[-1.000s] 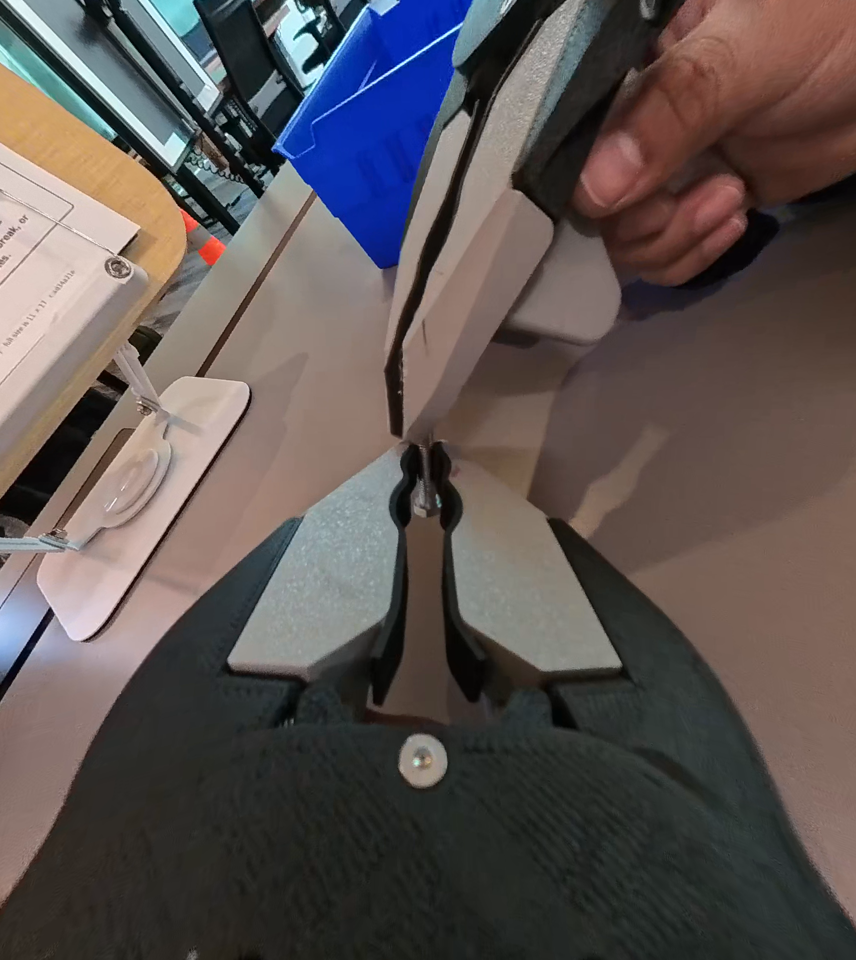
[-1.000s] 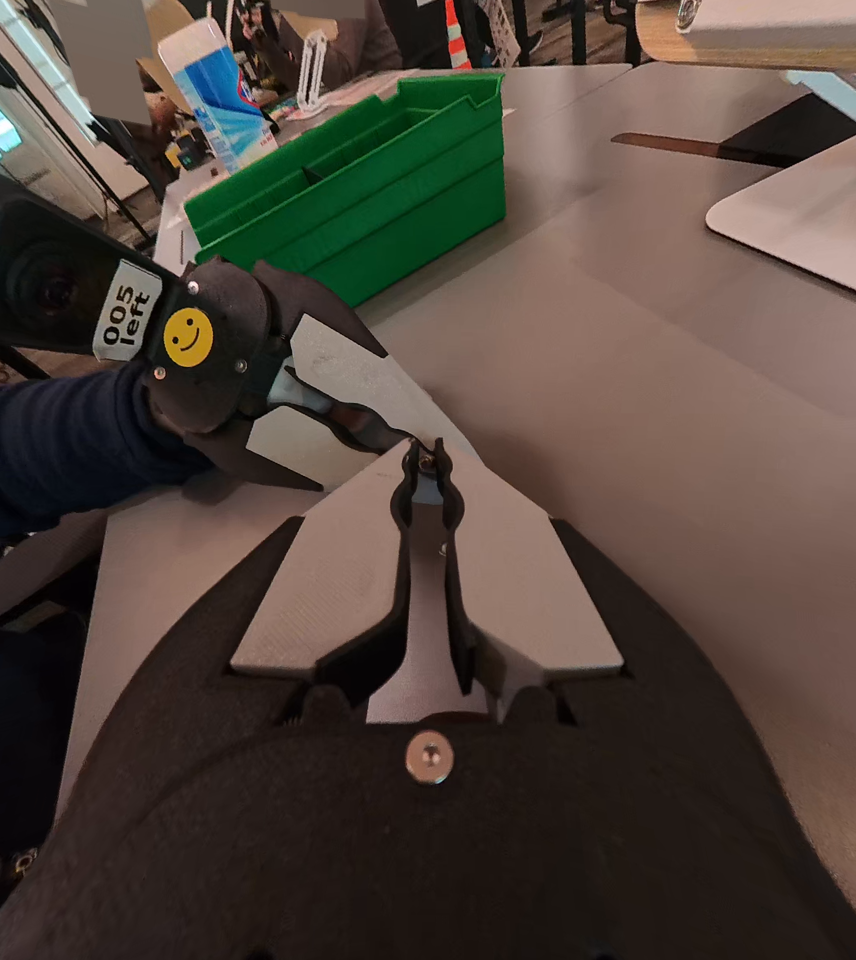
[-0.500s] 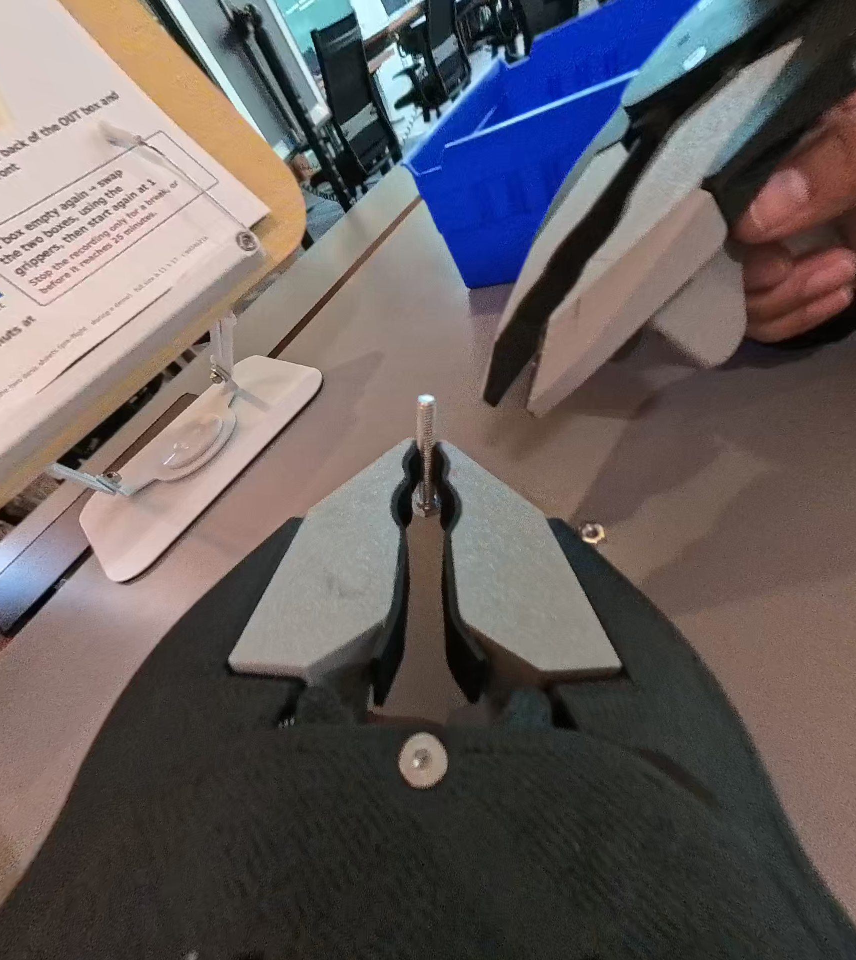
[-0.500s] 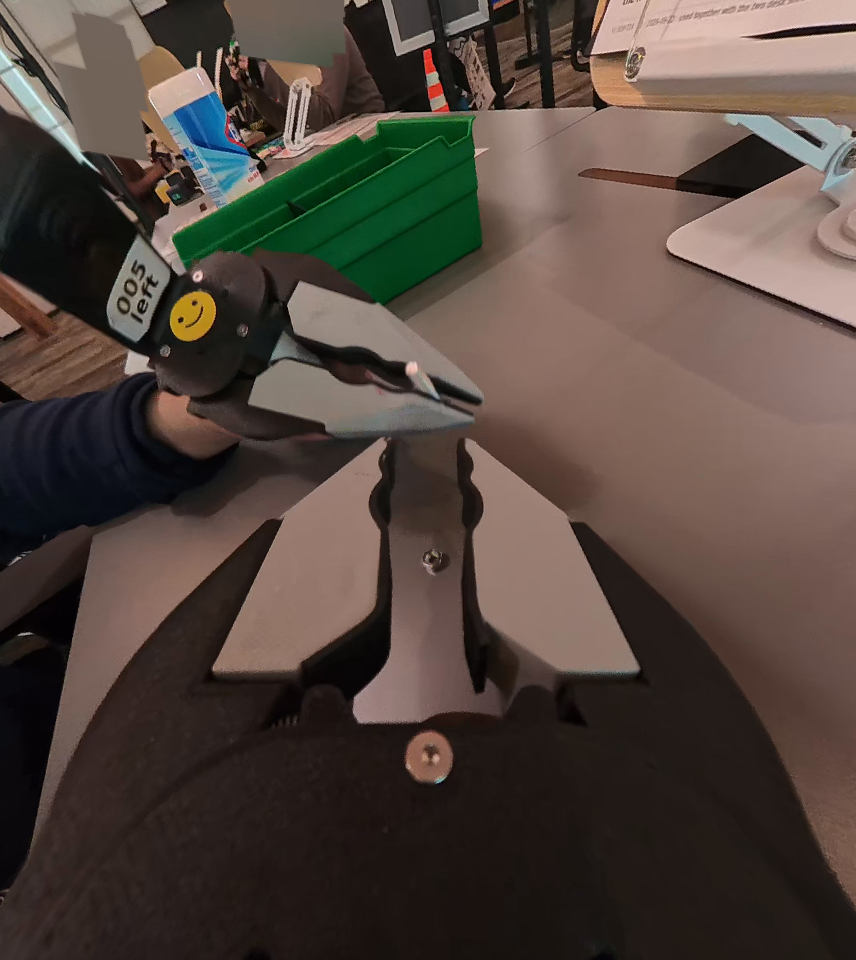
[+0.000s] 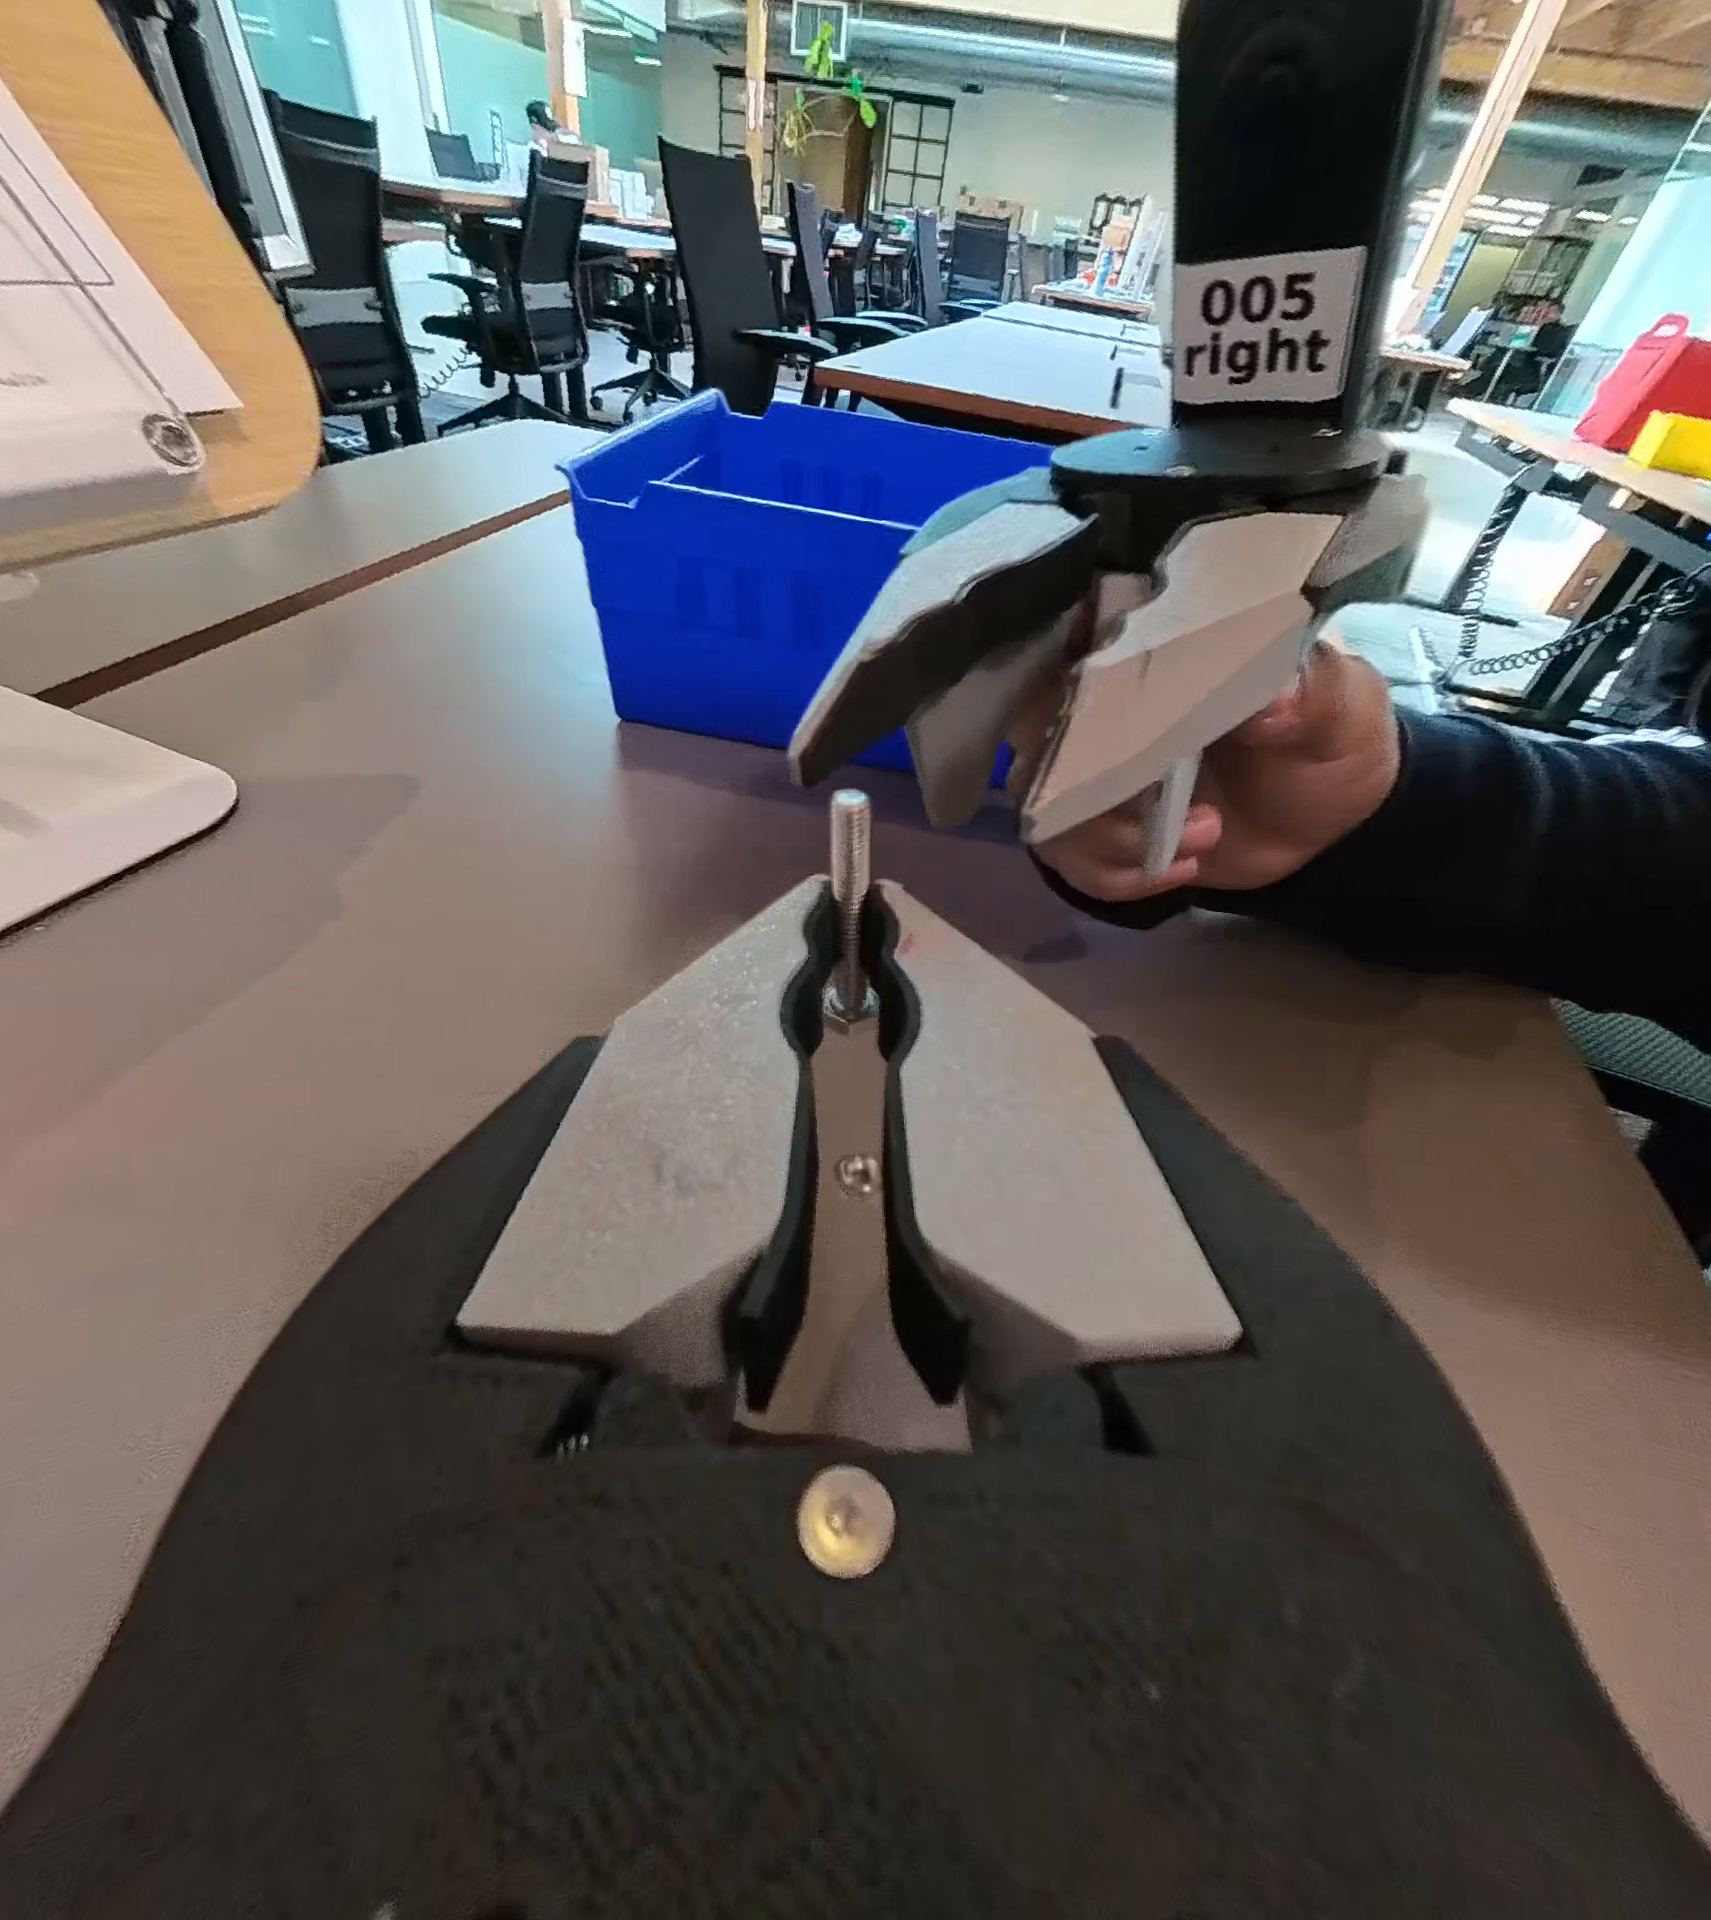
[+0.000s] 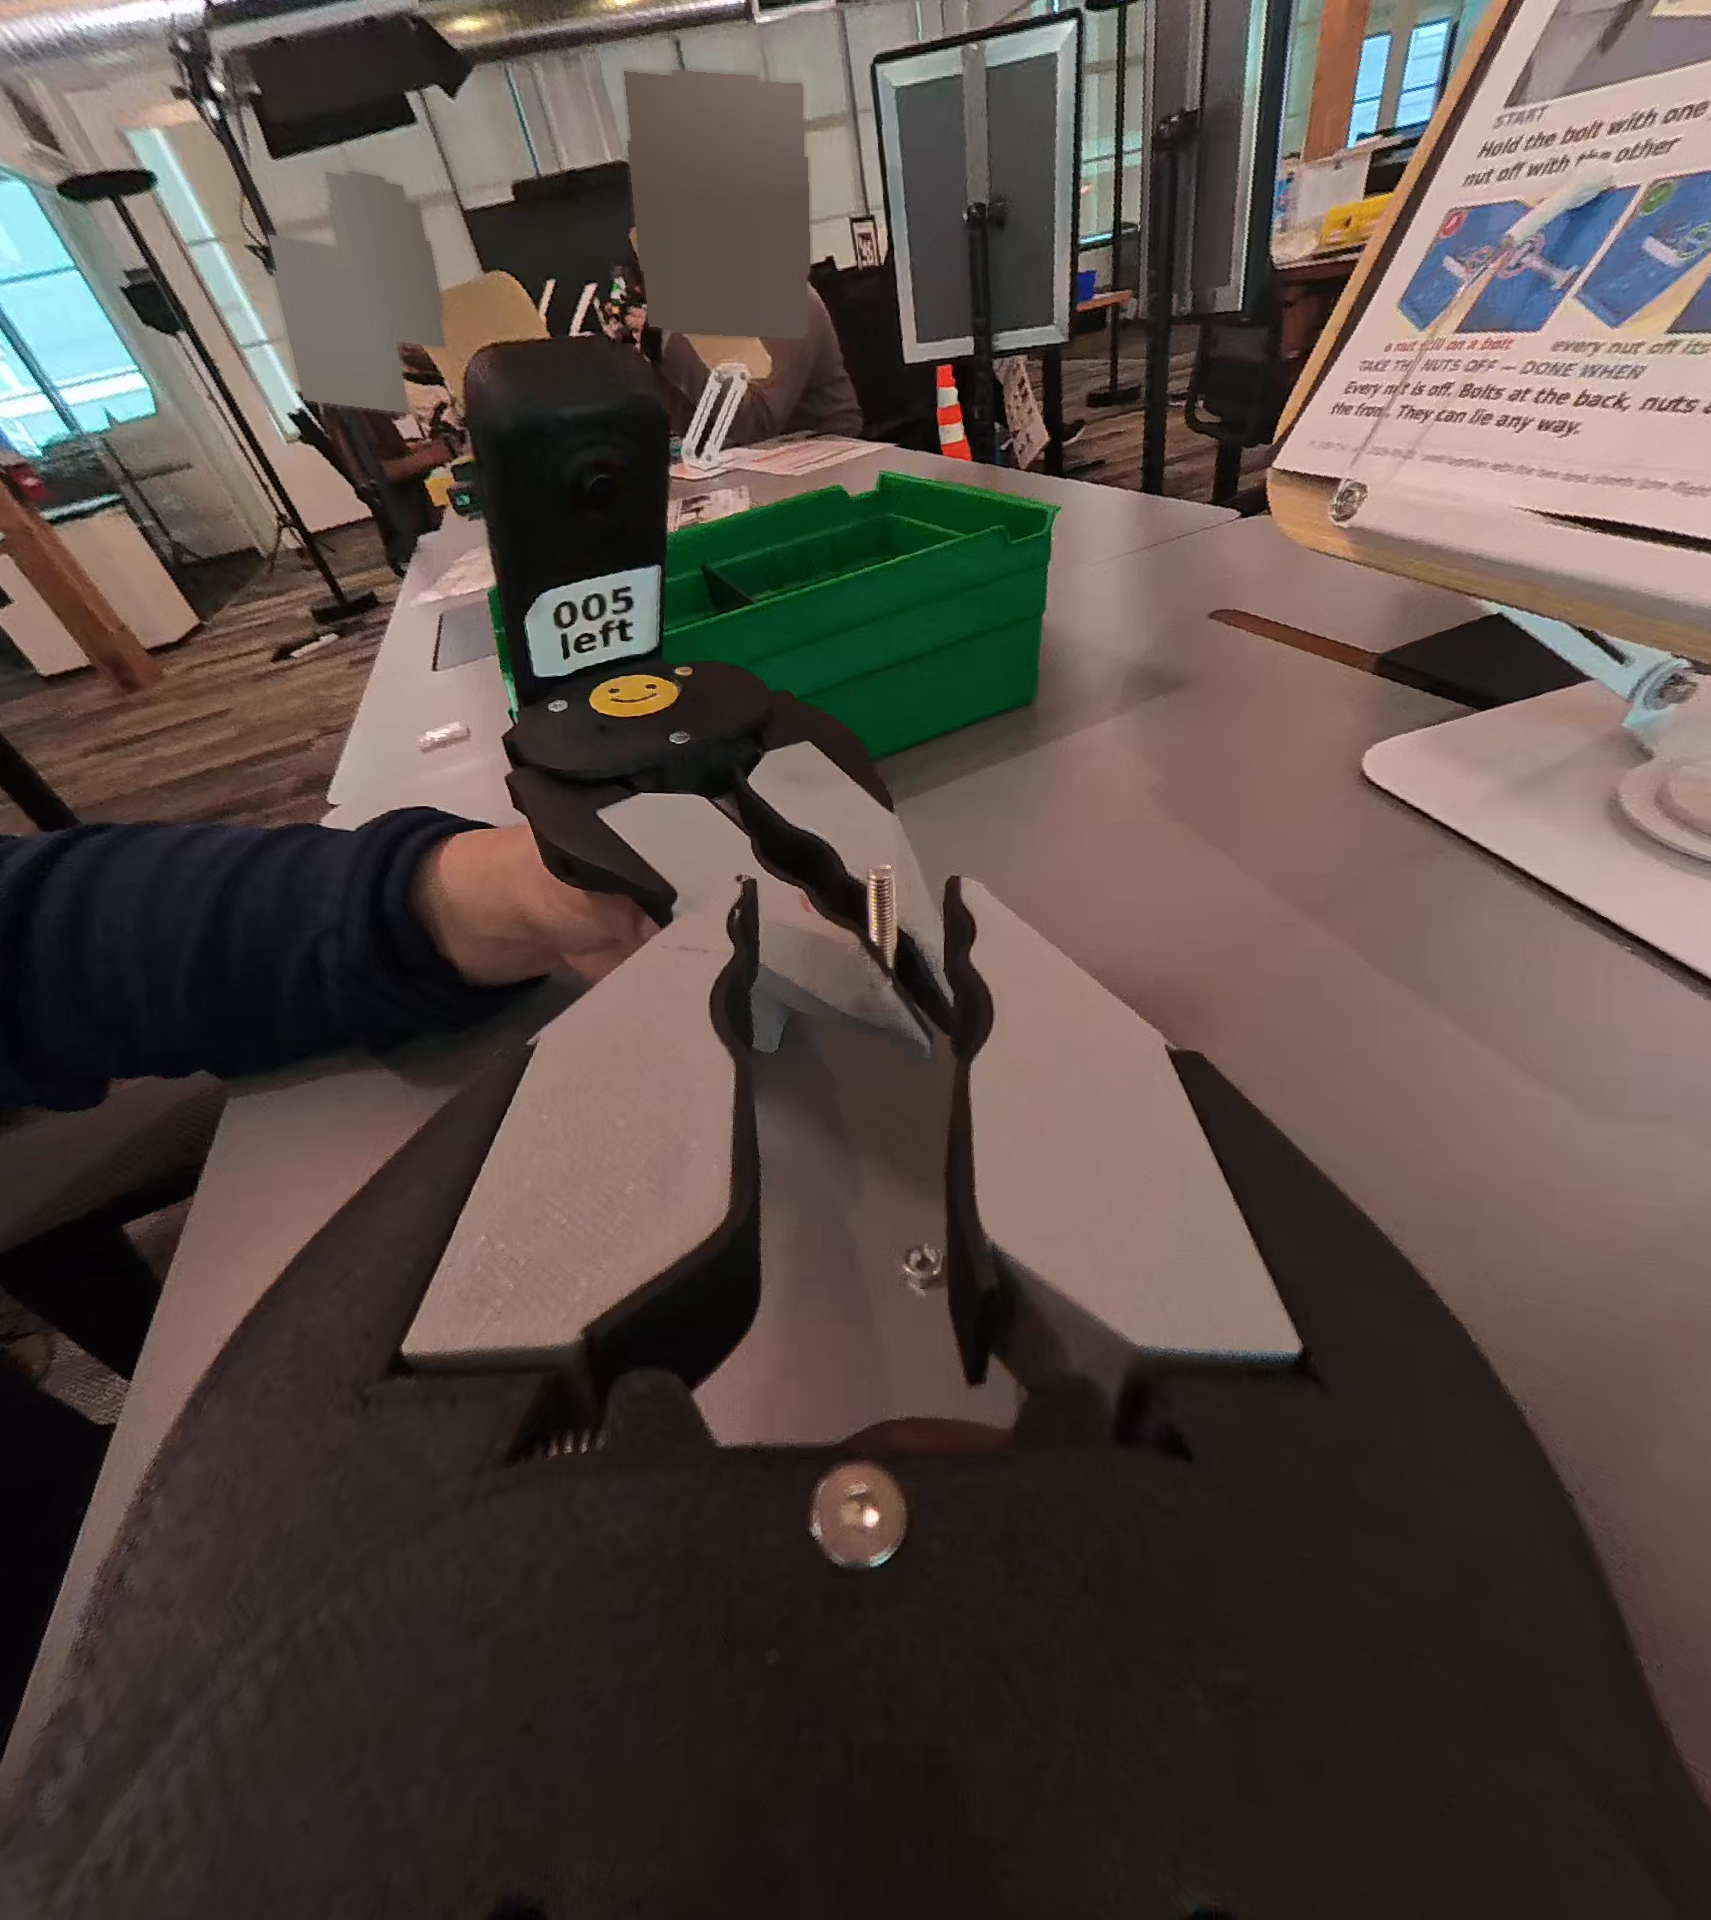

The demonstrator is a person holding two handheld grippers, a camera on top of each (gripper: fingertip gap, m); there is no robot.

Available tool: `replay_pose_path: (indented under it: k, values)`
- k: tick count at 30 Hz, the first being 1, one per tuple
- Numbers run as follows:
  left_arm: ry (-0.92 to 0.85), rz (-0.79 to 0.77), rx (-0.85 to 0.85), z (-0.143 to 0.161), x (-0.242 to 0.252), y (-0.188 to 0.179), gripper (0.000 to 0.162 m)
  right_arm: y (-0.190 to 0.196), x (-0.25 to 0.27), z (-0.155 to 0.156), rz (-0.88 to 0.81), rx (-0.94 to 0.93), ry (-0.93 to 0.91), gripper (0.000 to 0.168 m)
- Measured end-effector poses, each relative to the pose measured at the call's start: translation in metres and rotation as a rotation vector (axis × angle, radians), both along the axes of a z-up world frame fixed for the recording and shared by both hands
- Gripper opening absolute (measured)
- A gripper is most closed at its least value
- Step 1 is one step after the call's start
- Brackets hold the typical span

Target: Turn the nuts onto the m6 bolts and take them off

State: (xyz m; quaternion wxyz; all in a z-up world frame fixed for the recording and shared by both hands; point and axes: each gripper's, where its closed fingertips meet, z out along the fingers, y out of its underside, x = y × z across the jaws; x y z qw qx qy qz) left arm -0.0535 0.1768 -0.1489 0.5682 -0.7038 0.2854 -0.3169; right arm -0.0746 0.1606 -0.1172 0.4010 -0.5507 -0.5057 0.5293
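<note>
My left gripper (image 5: 851,899) is shut on a silver M6 bolt (image 5: 849,868) and holds it upright, thread up, with no nut on it. A loose nut (image 5: 856,1172) lies on the grey table below, seen through the gap between the fingers. My right gripper (image 5: 924,800) hangs open and empty up and to the right of the bolt, not touching it. In the right wrist view my right gripper (image 6: 849,914) stands wide open, the nut (image 6: 922,1265) lies on the table between its fingers, and the left gripper (image 6: 918,1023) holds the bolt (image 6: 880,909) just ahead.
A blue bin (image 5: 757,582) stands behind the bolt. A green divided bin (image 6: 882,613) stands at the far side. An instruction sheet on a white stand (image 6: 1557,831) is at the right; it also shows in the left wrist view (image 5: 30,821). The table edge (image 6: 238,1122) is near. Less than 4 cm separates the two grippers' tips.
My right gripper was shut on the nut at the bolt's tip, then opened; the nut now lies on the table. The grippers drew apart and the bolt thread is bare.
</note>
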Motion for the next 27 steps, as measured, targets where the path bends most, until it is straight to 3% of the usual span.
replay_pose_path:
  k: [5,7,14,25,27]
  values:
    - [0.001,-0.060,-0.024,-0.002,0.010,-0.008,0.003,-0.001,-0.007,-0.015,-0.009,-0.001,-0.080,0.026]
    - [0.015,-0.085,-0.036,-0.005,0.017,-0.012,0.003,-0.007,-0.006,-0.014,0.034,-0.024,-0.076,0.002]
    - [-0.056,-0.106,-0.087,-0.003,0.017,-0.013,0.004,-0.006,-0.003,-0.011,0.011,-0.017,-0.075,0.001]
    - [-0.003,-0.086,-0.077,-0.007,0.017,-0.011,0.003,-0.004,-0.002,-0.007,0.008,-0.048,-0.046,0.002]
    - [-0.005,-0.034,-0.043,-0.002,0.009,-0.005,0.003,0.001,0.000,-0.007,-0.003,-0.075,-0.043,0.011]
